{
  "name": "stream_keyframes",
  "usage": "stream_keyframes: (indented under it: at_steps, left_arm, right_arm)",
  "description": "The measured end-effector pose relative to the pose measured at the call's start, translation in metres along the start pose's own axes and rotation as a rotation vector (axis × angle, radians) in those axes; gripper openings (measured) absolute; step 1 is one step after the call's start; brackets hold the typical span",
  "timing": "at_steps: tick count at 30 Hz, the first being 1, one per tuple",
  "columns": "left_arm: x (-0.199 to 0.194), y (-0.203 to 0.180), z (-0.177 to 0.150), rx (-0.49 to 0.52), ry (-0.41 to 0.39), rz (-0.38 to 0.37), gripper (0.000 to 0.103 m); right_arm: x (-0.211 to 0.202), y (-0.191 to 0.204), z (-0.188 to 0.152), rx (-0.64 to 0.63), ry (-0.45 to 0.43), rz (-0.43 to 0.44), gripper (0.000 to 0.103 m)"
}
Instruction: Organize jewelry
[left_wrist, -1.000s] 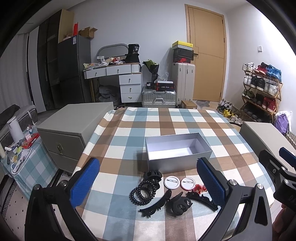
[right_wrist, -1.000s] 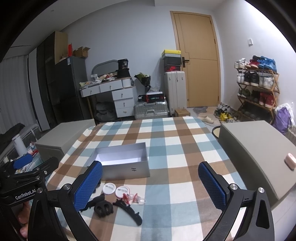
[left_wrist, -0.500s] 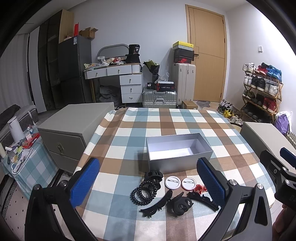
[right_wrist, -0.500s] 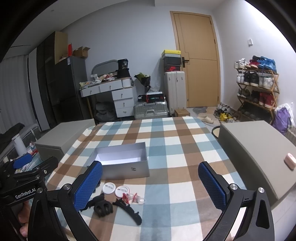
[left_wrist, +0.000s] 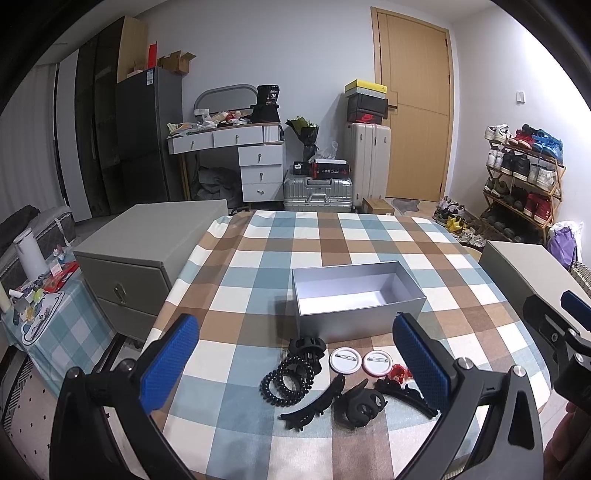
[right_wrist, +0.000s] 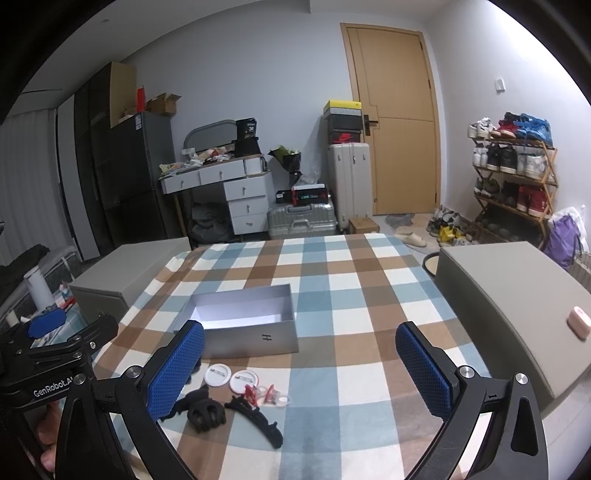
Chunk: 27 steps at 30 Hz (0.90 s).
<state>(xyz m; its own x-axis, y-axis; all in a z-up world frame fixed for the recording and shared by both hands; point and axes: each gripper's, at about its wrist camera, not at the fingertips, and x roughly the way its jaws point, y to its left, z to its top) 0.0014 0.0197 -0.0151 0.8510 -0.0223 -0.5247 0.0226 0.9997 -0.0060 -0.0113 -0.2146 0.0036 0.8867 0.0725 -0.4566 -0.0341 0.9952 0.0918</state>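
Note:
An empty silver-grey box (left_wrist: 356, 300) (right_wrist: 245, 321) sits open-topped on the checked tablecloth. In front of it lie black spiral hair ties (left_wrist: 286, 380), black claw clips (left_wrist: 360, 406) (right_wrist: 206, 409), two round white pin badges (left_wrist: 341, 361) (right_wrist: 218, 373) and small red clips (left_wrist: 399, 371) (right_wrist: 253, 393). My left gripper (left_wrist: 295, 363) hangs open above the accessories, holding nothing. My right gripper (right_wrist: 301, 369) is open too, over the cloth to the right of the pile. Each gripper shows at the edge of the other's view.
Grey cabinets flank the table, one on the left (left_wrist: 147, 240) and one on the right (right_wrist: 517, 302) with a small pink case (right_wrist: 579, 322) on it. A shoe rack (right_wrist: 513, 177), suitcases (left_wrist: 319, 190) and a door (left_wrist: 413, 110) stand beyond the far edge.

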Motion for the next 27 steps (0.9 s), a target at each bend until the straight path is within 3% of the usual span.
stream_keyframes:
  at_steps: [18,27]
  left_arm:
    - [0.012,0.001,-0.007,0.008,0.059,-0.052,0.102]
    - [0.029,0.015,-0.019,-0.02,0.132,-0.124,0.102]
  right_arm:
    - [0.007,0.001,-0.007,-0.034,0.028,0.013,0.103]
    - [0.031,-0.002,-0.031,-0.085,0.12,0.043,0.103]
